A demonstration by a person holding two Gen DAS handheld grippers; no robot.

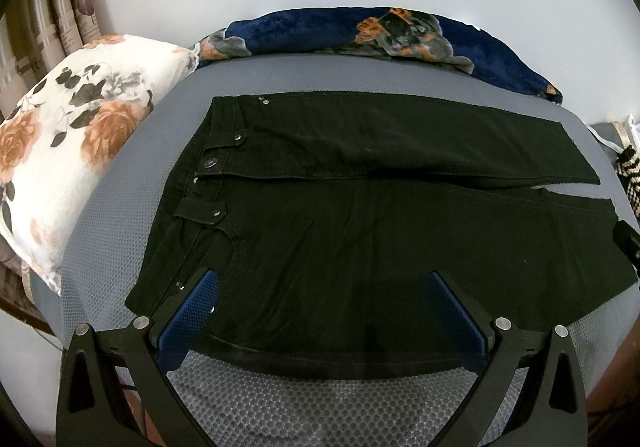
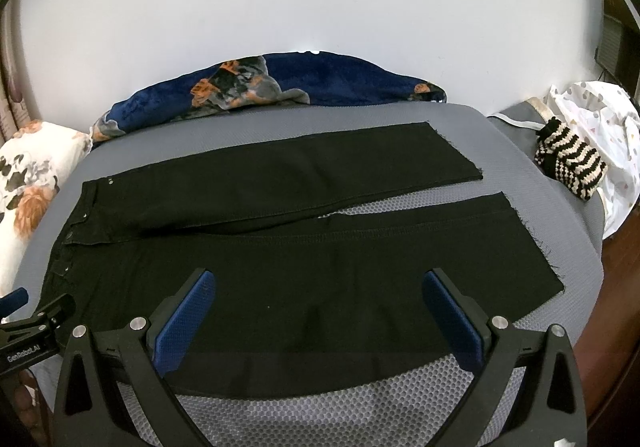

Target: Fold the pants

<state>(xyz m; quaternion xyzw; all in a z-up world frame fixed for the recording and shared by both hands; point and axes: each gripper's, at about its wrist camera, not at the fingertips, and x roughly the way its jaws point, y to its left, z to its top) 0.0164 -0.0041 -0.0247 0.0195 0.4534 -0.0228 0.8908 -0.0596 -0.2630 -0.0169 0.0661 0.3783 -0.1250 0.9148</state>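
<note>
Left gripper (image 1: 320,279): jaws are being held wide apart, nothing between them, blue pads (image 1: 200,311) flanking the near edge of the pants (image 1: 360,239) at the waistband end. Right gripper (image 2: 320,279): jaws likewise spread wide and empty, being held over the near leg (image 2: 360,279) further toward the hem.

Pants are lying flat and unfolded on the grey mesh bed cover (image 2: 320,403), directly ahead of and under both sets of jaws. Long axis is running left to right: waistband (image 1: 200,175) at the left, raw hems (image 2: 532,239) at the right. Both legs are spread side by side, with a narrow gap opening between them toward the hems. The near side seam is the edge closest to both grippers; the left one is nearer the waist, the right one nearer the hem.

Judgement: no fold is started yet. The likely first move, near leg over far leg, is turning on that near long edge being pinched at both ends and carried away across the axis.

Further out: floral pillow (image 1: 72,143) beyond the waistband, navy blanket (image 2: 260,87) along the far edge, striped knit item (image 2: 568,159) past the hems. No containers are being seen.
</note>
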